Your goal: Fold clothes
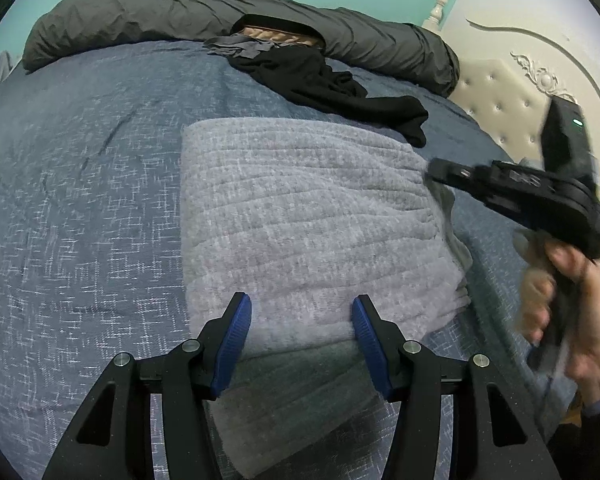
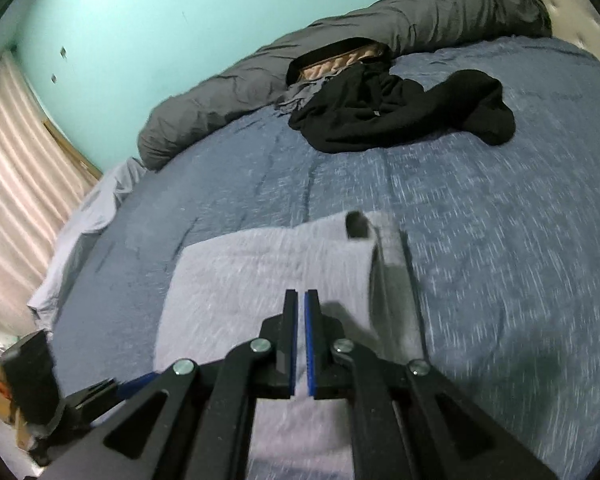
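A grey fuzzy garment (image 1: 300, 208) (image 2: 260, 264) lies folded into a rectangle on the blue bedspread (image 1: 80, 200) (image 2: 500, 240). My left gripper (image 1: 302, 332) hovers open over its near edge, with nothing between the blue pads (image 1: 236, 340). My right gripper (image 2: 302, 300) is shut, and I see nothing held between its pads. In the left wrist view the right gripper (image 1: 434, 170) reaches in from the right, its tip at the garment's far right edge, held by a hand (image 1: 580, 320). That right edge (image 2: 356, 228) is curled up. A black garment (image 1: 324, 80) (image 2: 380, 116) lies crumpled farther back.
A rolled dark grey duvet (image 1: 180, 16) (image 2: 420, 16) runs along the far side of the bed by the teal wall. A tufted cream headboard (image 1: 500, 92) is on the right. A pale sheet (image 2: 80, 224) hangs off the bed's left edge near a curtain (image 2: 16, 160).
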Available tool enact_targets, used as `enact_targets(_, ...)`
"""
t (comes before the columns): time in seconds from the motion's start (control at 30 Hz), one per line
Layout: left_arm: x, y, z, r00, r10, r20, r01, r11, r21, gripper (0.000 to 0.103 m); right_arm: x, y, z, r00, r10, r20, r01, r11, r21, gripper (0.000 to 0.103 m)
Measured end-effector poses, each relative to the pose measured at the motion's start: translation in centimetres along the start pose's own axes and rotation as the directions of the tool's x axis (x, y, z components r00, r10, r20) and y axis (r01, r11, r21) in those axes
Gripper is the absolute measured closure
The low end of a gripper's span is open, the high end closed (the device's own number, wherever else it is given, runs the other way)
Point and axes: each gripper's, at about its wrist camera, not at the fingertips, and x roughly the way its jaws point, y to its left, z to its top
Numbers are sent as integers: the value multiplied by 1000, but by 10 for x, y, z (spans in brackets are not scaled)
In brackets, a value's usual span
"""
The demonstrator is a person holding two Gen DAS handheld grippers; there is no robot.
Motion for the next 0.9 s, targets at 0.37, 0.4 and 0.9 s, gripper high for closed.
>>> enact_targets(0.37,-10,12,0,1000,-6,4,6,1000,-12,46,72,-33,9,982,-115,-148,118,993,10,103)
enact_targets(0.4,-11,13,0,1000,-6,5,6,1000,-15,46,73,-32,9,980,-125,-153,127,992,0,103)
enact_targets(0.9,-42,34,3,998,13,55,-11,999,-40,46,-29,-11,-17,995,-91,-46,95,992,87,94)
